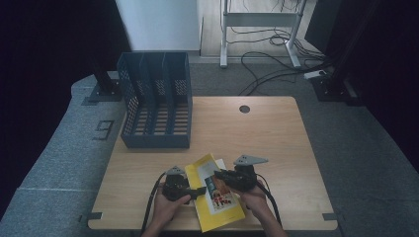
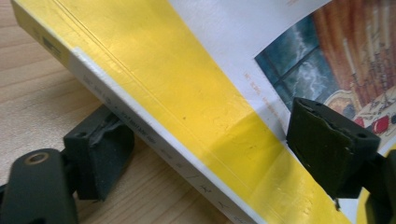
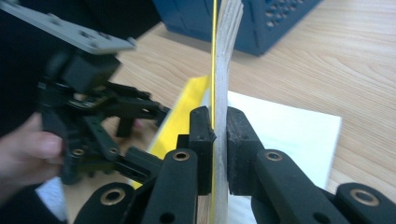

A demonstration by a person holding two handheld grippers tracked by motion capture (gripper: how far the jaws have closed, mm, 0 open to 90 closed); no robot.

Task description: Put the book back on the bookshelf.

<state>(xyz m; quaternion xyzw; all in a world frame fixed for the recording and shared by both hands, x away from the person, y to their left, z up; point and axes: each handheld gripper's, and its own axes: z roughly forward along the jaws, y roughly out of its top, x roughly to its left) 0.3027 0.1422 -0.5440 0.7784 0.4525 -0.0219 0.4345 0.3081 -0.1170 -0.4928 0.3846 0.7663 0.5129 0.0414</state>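
A: Two tools hold one yellow book (image 1: 217, 197) at about 6 o'clock on the desk (image 1: 276, 133), near the front edge.

B: What is the right tool (image 3: 219, 135) doing?

A: It pinches the cover and pages tight. The left tool (image 2: 224, 154) is spread wide, one jaw under the spine, one over the cover.

B: And the blue file rack (image 1: 155, 101)?

A: It sits at 11 o'clock, well apart. I think the left tool should squeeze the spine first, so the book does not slip when lifted.
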